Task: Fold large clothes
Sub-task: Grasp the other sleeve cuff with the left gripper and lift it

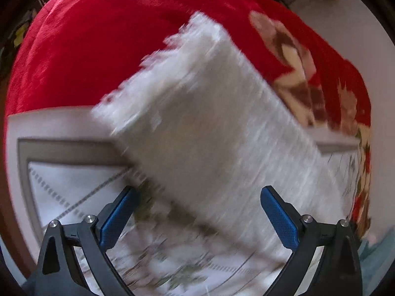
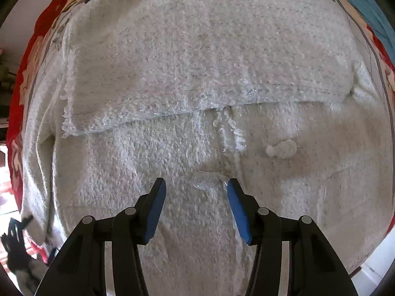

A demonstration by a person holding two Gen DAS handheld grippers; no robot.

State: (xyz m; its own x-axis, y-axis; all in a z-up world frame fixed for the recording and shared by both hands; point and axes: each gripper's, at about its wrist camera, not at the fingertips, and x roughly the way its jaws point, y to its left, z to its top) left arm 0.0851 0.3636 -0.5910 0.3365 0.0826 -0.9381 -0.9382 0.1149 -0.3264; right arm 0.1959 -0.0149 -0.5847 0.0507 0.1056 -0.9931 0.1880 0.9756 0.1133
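Observation:
A fuzzy white knit garment (image 2: 197, 74) lies spread on a bed and fills the right wrist view. A sleeve (image 2: 187, 91) is folded across its body. A clear button (image 2: 205, 180) sits between my fingers there. My right gripper (image 2: 196, 194) is open, just above the fabric, holding nothing. In the left wrist view a blurred white sleeve or edge of the garment (image 1: 209, 123) runs diagonally over the bed. My left gripper (image 1: 197, 212) is open wide with the fabric between and beyond its fingers, not gripped.
A red blanket (image 1: 111, 37) with a floral pattern covers the far bed. A white printed sheet (image 1: 74, 185) lies under the garment. A pale wall (image 1: 358, 24) stands at the right. Blue cloth (image 2: 370, 7) shows at the upper right.

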